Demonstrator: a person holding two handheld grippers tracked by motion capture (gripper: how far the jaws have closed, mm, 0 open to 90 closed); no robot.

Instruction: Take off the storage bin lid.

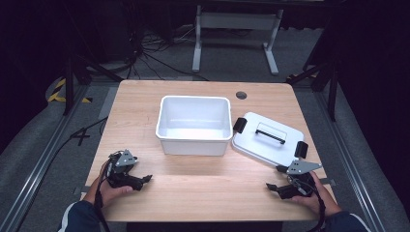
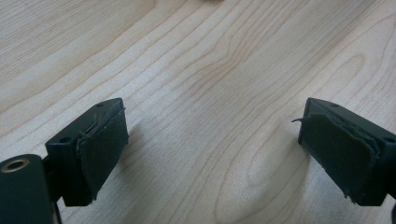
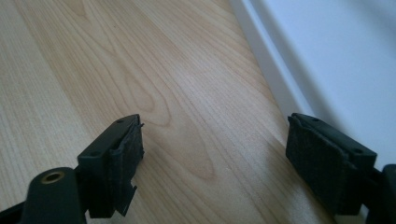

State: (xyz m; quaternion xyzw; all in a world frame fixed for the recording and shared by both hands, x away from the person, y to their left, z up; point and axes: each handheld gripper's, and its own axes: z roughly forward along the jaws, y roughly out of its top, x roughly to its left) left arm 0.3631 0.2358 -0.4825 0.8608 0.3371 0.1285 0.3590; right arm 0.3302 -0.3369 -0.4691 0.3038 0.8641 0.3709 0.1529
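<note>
Open wood across the table's (image 1: 193, 193) near edge between both hands. Blocked mid-table by white bin (image 1: 194, 124); lid (image 1: 268, 140) lying just right of it, seemingly touching.

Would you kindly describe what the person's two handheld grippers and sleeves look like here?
Each gripper, the left gripper and the right gripper, is black with a grey three-cornered plate on top and a black cable trailing back along the hand. The jaws are blocky black plastic, faced with dark pads that are frayed and peeling at the edges. The sleeves are dark blue with a light stripe.
</note>
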